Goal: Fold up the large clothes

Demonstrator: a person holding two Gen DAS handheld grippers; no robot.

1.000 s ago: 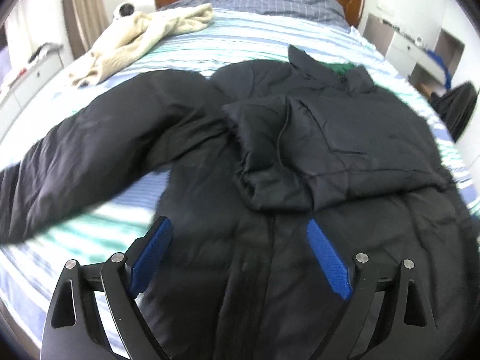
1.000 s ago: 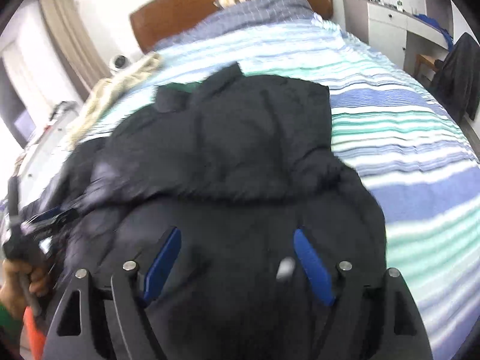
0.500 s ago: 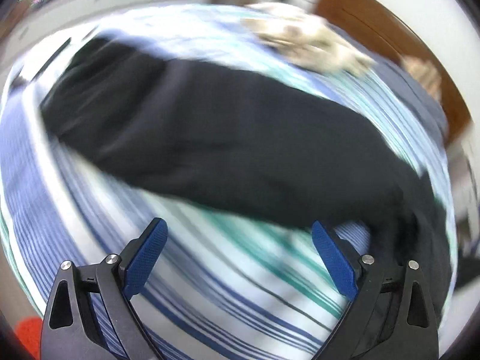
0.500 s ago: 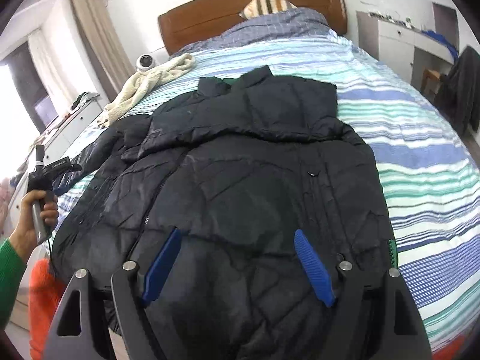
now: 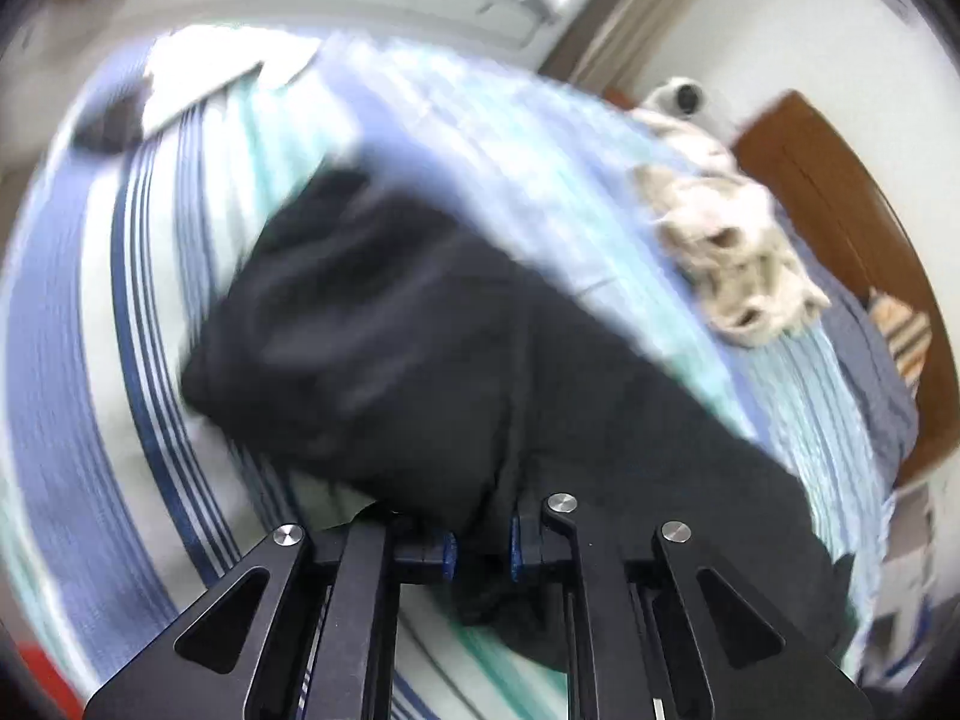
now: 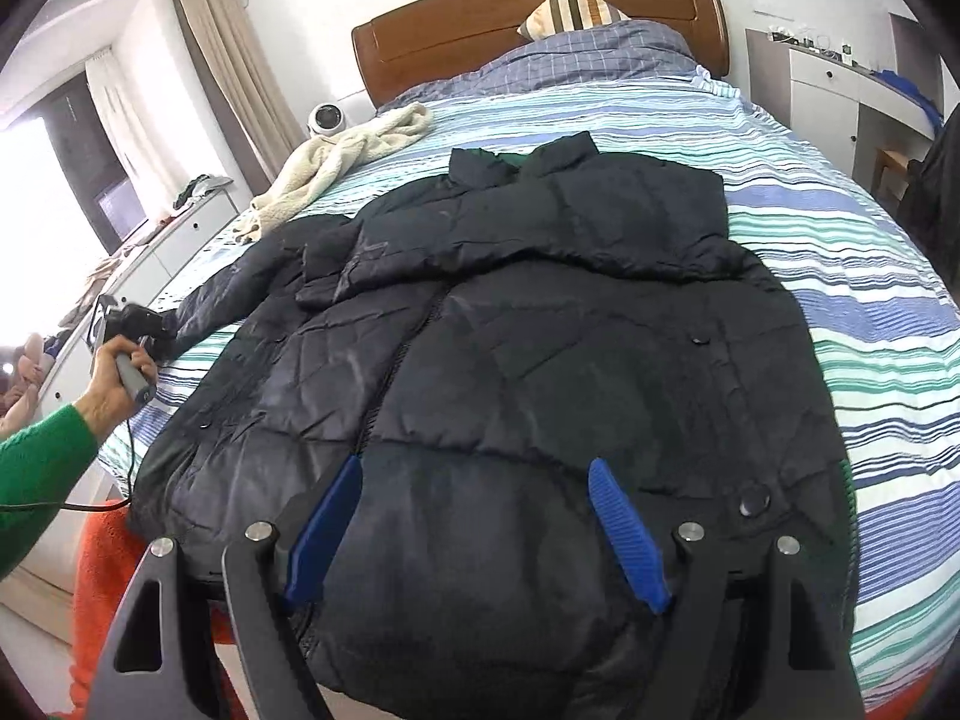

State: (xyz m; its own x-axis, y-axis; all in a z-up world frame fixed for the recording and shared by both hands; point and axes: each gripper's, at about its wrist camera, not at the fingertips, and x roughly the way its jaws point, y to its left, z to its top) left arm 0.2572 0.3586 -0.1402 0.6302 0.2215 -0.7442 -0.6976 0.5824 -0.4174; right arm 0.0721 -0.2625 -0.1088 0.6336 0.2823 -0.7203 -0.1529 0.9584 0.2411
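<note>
A black puffer jacket (image 6: 540, 330) lies face up on the striped bed (image 6: 870, 312), collar toward the headboard. One sleeve is folded across its chest. The other sleeve (image 6: 240, 288) stretches out to the left bed edge. My left gripper (image 5: 480, 558) is shut on that sleeve (image 5: 390, 360) near its cuff end, with black fabric pinched between the blue pads. The right wrist view shows it too, the left gripper (image 6: 129, 324) held by a hand (image 6: 114, 378) at the sleeve's tip. Over the jacket's hem hovers my right gripper (image 6: 474, 468), open, with nothing between its fingers.
A cream blanket (image 6: 342, 162) lies on the bed's far left, beside a small white device (image 6: 327, 118). Behind are a wooden headboard (image 6: 480, 18) and a striped pillow (image 6: 570, 9). White cabinets (image 6: 840, 102) stand on the right, a low white unit (image 6: 180, 240) on the left. Something orange (image 6: 108, 570) sits by the bed's near corner.
My left gripper swung left from over the jacket's body to the outstretched sleeve and shut on its end. The right gripper drew back toward the hem and stayed open.
</note>
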